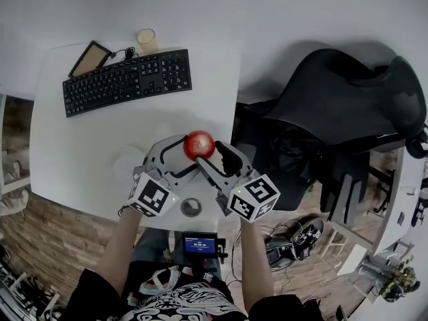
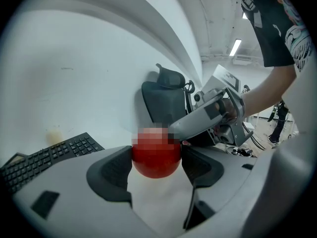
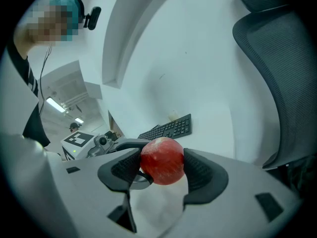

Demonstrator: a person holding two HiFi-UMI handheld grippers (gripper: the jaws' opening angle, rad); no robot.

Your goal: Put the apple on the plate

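A red apple (image 1: 199, 145) hangs above the white table's (image 1: 80, 152) near right part, caught between both grippers. My left gripper (image 1: 189, 155) comes from the lower left and its dark pads touch the apple (image 2: 156, 158) on either side. My right gripper (image 1: 212, 155) comes from the lower right, and both its pads press the apple (image 3: 162, 161) too. A faint white round plate (image 1: 128, 164) lies on the table, left of the grippers and below the apple's height.
A black keyboard (image 1: 127, 80) lies at the back of the table, with a small tablet (image 1: 89, 59) and a paper cup (image 1: 146, 40) behind it. A black office chair (image 1: 334, 112) stands close on the right. A small metal ring (image 1: 190, 207) sits near the table's front edge.
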